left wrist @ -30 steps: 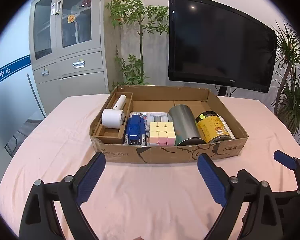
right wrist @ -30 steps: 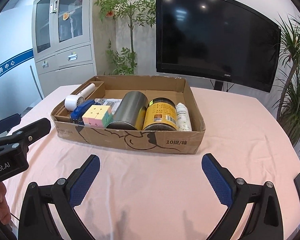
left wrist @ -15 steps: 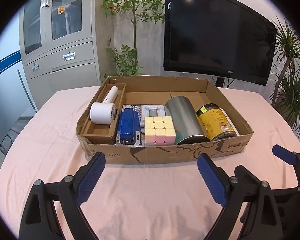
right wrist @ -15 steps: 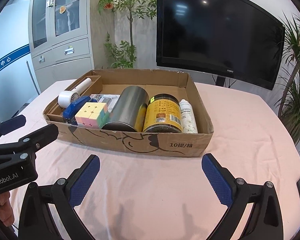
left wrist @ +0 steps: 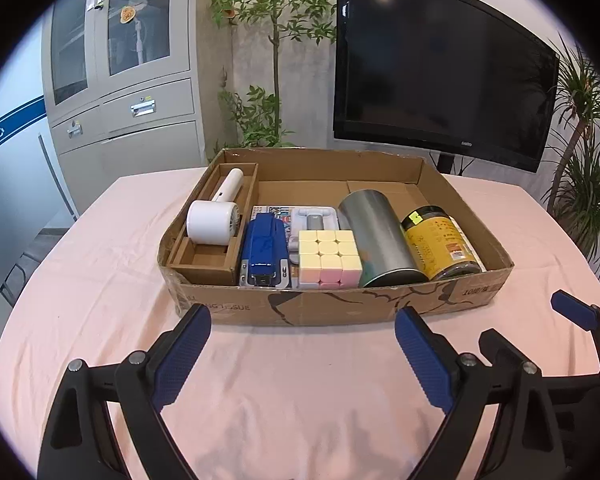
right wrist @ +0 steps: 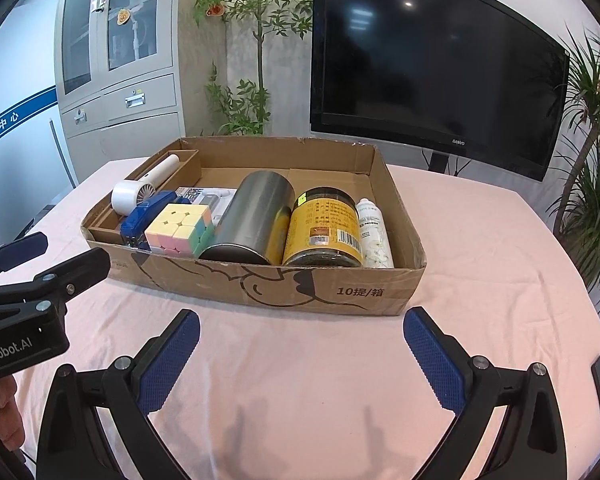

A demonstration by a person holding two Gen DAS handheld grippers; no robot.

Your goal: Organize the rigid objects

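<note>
A cardboard box (left wrist: 332, 308) sits in the middle of both views on a table with a pink cloth (left wrist: 112, 264). All the hard things lie inside it, packed in a row near the front wall. Nothing lies loose on the cloth (so this could be a tidy box ready to be unpacked, or one that is all packed up).

From the left of the left view: a white fan (left wrist: 212, 222) lies in its own little tray (left wrist: 204, 256), then a blue stapler (left wrist: 265, 250), a cube (left wrist: 329, 258), a big silver can (left wrist: 376, 236) on its side, and a yellow jar (left wrist: 440, 246) on its side. The right view also shows a white bottle (right wrist: 374, 232) lying by the right wall.

The cube is light with flat sides, so it is easy to pinch from two sides. The silver can looks smooth and round, so it may slip or roll; hold it across the middle. The jar looks heavier and may be glass, so go gently. The stapler is stiff and narrow; pinch its long sides. The fan's handle is the best place to hold.

The left gripper (left wrist: 302, 346) is open wide and holds nothing. The right gripper (right wrist: 300, 342) is open wide too, and holds nothing. Both are low in their views, in front of the box, with bare cloth between the jaws. The box and its things sit above the jaws in each frame, and nothing touches them.
</note>
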